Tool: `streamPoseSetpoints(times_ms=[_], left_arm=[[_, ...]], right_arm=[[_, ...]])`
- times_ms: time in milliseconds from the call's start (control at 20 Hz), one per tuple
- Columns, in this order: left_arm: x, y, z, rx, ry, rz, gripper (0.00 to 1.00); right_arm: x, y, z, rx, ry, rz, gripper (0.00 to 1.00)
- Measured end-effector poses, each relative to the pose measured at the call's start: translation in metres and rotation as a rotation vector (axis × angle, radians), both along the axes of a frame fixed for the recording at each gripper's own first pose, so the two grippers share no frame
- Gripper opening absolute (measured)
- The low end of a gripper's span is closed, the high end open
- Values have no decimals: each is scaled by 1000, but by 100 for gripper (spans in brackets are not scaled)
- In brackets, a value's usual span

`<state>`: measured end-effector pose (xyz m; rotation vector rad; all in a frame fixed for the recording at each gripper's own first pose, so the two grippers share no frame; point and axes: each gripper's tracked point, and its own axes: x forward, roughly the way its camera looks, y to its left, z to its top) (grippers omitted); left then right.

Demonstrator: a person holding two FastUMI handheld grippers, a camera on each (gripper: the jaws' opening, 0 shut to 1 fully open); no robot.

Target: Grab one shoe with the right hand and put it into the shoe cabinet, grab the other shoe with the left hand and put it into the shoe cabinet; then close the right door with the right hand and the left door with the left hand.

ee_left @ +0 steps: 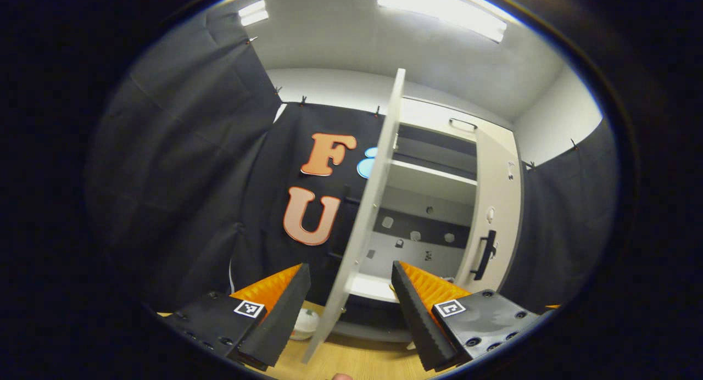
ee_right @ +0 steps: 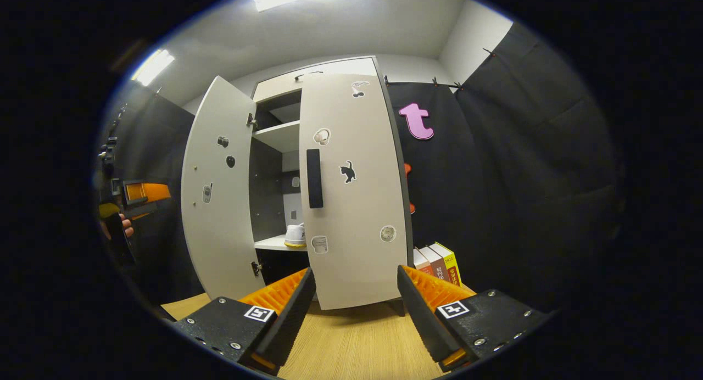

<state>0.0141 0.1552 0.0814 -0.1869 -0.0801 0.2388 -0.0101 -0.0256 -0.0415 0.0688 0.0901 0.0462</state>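
Left gripper (ee_left: pixel 350 308) jaws wide astride left door (ee_left: pixel 362 221) edge; right gripper (ee_right: pixel 356 308) jaws wide before part-shut right door (ee_right: pixel 351 204).

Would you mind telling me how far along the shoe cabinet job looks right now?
At least one white shoe sits on a shelf in the cabinet; whether the second is inside cannot be told. The right door is nearly closed, and the right gripper is open in front of it. The left door stands wide open, its edge between the open left gripper's fingers. Both doors need closing.
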Motion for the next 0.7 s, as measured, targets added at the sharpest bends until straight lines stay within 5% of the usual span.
streamPoseSetpoints(times_ms=[250, 700], left_arm=[[37, 95, 16, 35, -7, 161, 96], [112, 105, -13, 106, 75, 135, 96]], right_arm=[[-3, -15, 5, -1, -11, -37, 92], [1, -23, 3, -23, 10, -64, 92]])
